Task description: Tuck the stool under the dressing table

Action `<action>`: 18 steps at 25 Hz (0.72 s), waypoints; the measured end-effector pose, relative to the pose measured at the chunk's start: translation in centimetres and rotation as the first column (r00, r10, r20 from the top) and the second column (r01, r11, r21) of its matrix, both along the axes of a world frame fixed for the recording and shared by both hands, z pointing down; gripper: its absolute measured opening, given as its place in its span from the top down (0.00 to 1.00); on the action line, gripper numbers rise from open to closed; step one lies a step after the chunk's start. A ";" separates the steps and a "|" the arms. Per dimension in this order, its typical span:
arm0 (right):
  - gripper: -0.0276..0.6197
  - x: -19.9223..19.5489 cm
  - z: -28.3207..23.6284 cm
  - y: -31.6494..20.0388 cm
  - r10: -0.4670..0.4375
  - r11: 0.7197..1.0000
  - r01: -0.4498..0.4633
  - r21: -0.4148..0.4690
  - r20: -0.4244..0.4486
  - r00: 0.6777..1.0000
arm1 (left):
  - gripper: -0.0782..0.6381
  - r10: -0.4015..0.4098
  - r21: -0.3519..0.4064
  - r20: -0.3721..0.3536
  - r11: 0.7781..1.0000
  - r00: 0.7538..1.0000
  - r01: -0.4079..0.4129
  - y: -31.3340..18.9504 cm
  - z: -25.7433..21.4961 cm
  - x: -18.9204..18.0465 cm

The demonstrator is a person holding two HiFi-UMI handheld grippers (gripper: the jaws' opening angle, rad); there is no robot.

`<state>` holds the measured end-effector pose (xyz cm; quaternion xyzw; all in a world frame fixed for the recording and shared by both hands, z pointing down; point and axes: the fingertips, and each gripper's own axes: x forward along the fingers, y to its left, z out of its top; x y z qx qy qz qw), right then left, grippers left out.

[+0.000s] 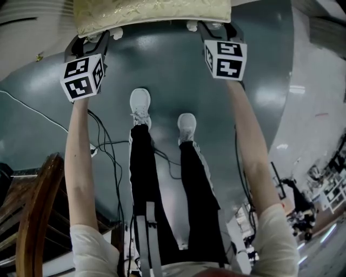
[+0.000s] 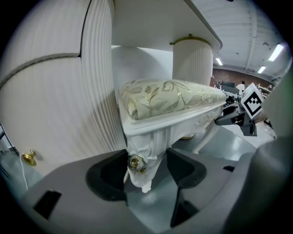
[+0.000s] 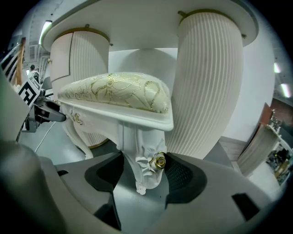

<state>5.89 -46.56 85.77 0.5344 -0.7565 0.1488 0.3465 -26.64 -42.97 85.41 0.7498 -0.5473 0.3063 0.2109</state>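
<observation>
Stool looks rigid, fairly heavy; left gripper and right gripper clamp fingers around its carved corner legs, a sound hold.

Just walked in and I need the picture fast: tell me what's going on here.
A person holds tongs in both hands. The left tongs and the right tongs each grip a near corner leg of the stool, which stands between two ribbed pillars of the table. Its cushion sits at least partly under the tabletop. The person stands behind it, arms stretched forward.
</observation>
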 end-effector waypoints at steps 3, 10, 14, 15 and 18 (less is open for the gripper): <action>0.53 0.1 -0.2 -0.2 0.011 1.000 -0.011 0.009 -0.012 1.000 | 0.51 0.011 0.032 -0.007 0.999 1.000 -0.011 -0.3 -0.1 0.1; 0.53 -0.7 -0.5 -4.2 0.013 0.999 -0.013 0.033 0.005 1.000 | 0.52 -0.012 0.087 0.008 0.996 1.000 0.011 -4.0 -0.5 -0.6; 0.53 0.2 -0.8 -7.8 -0.027 0.999 0.028 0.026 -0.009 1.000 | 0.52 -0.052 0.119 -0.007 0.991 0.999 0.052 -6.0 -0.7 0.4; 0.53 0.2 -0.8 -8.5 -0.032 0.999 0.033 0.028 -0.013 0.999 | 0.51 -0.056 0.120 -0.006 0.991 0.998 0.056 -6.4 -0.7 0.3; 0.53 0.0 -1.1 -10.1 -0.033 0.998 0.034 0.046 -0.023 0.999 | 0.51 -0.061 0.112 0.002 0.992 0.998 0.061 -7.9 -0.7 -0.1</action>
